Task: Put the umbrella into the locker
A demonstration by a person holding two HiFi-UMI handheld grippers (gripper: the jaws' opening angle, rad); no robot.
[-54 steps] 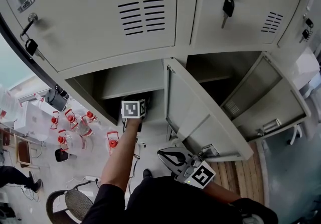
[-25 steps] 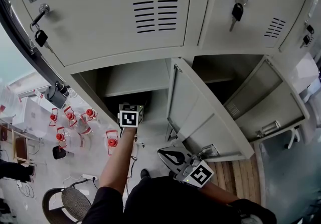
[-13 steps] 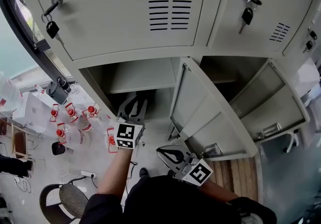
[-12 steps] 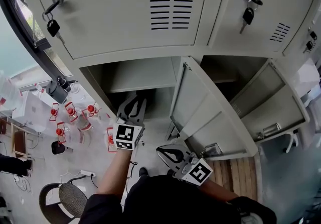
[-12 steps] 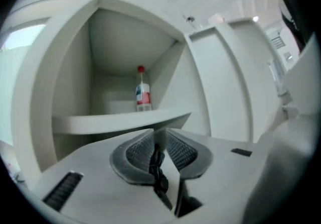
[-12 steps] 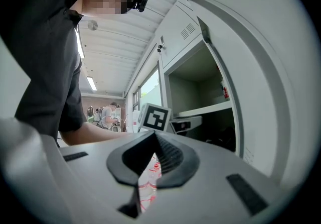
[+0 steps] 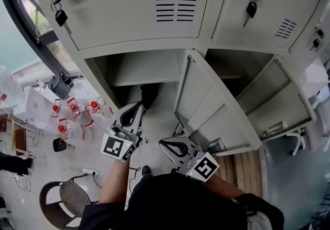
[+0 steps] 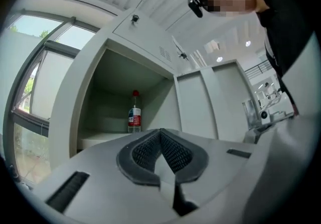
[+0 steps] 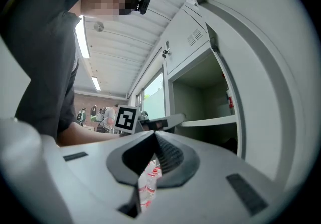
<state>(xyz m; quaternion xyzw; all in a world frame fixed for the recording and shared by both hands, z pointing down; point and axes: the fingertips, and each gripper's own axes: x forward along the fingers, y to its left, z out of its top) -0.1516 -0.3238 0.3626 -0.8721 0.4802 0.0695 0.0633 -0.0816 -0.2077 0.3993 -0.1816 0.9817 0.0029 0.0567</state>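
A dark umbrella (image 7: 147,94) lies low in the open locker compartment (image 7: 135,71), under its shelf. My left gripper (image 7: 132,112) is outside the compartment, below and in front of its opening. Its jaws have just been closing and now meet with nothing between them, as the left gripper view (image 8: 161,132) shows. My right gripper (image 7: 171,146) hangs close to my body beside the open locker door (image 7: 206,108). It is shut and empty in the right gripper view (image 9: 153,135). A red-capped bottle (image 8: 134,117) stands on the compartment's shelf.
A second locker (image 7: 242,71) stands open to the right with its door (image 7: 281,105) swung out. Keys (image 7: 61,17) hang from the shut upper doors. Several red-capped bottles (image 7: 72,115) and a round chair (image 7: 67,206) are on the floor at left.
My left gripper has come back out of the compartment toward me and its jaws have gone from open to shut. The umbrella stays inside. The right gripper has kept still.
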